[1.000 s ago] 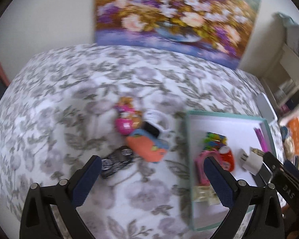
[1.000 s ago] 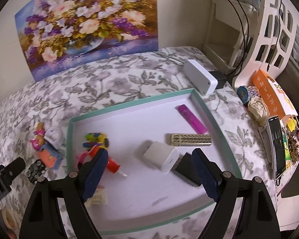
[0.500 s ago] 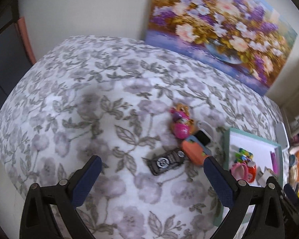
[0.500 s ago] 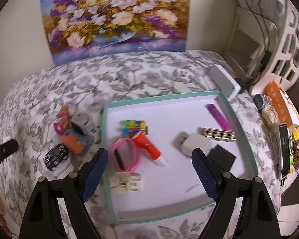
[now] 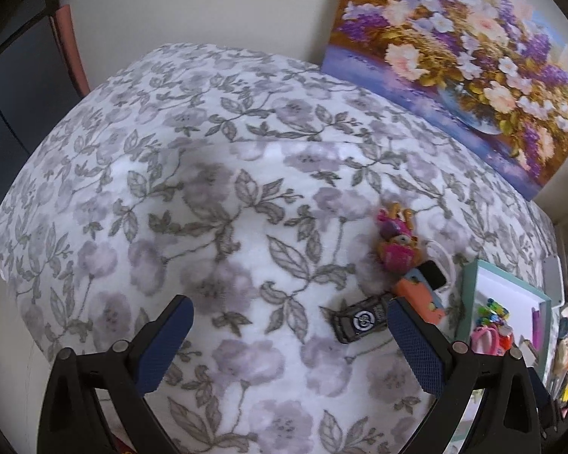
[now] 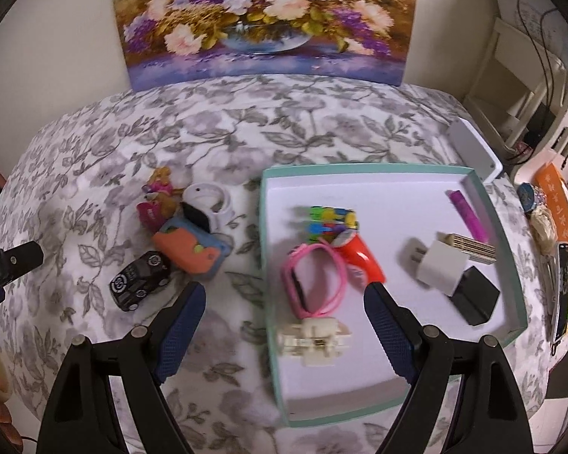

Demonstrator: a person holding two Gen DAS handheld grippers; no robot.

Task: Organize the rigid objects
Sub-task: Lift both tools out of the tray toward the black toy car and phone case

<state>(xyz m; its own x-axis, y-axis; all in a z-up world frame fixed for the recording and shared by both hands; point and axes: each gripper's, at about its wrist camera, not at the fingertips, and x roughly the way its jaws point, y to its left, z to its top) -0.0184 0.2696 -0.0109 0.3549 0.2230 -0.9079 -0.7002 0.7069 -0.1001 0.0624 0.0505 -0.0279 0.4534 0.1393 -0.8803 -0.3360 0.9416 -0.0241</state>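
Left gripper (image 5: 289, 335) and right gripper (image 6: 284, 319) both empty, jaws spread wide apart.

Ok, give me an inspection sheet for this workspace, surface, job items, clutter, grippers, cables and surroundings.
Surface: floral bedspread, rumpled.
Job's things: teal-rimmed tray holds pink watch, red toy, white charger, black block, purple stick; toy car, orange case and doll lie outside it.
Clutter: white box beside tray.
Grippers: left gripper and right gripper both open, empty.
Cables: black cables on shelf.
Surroundings: flower painting, white shelf.
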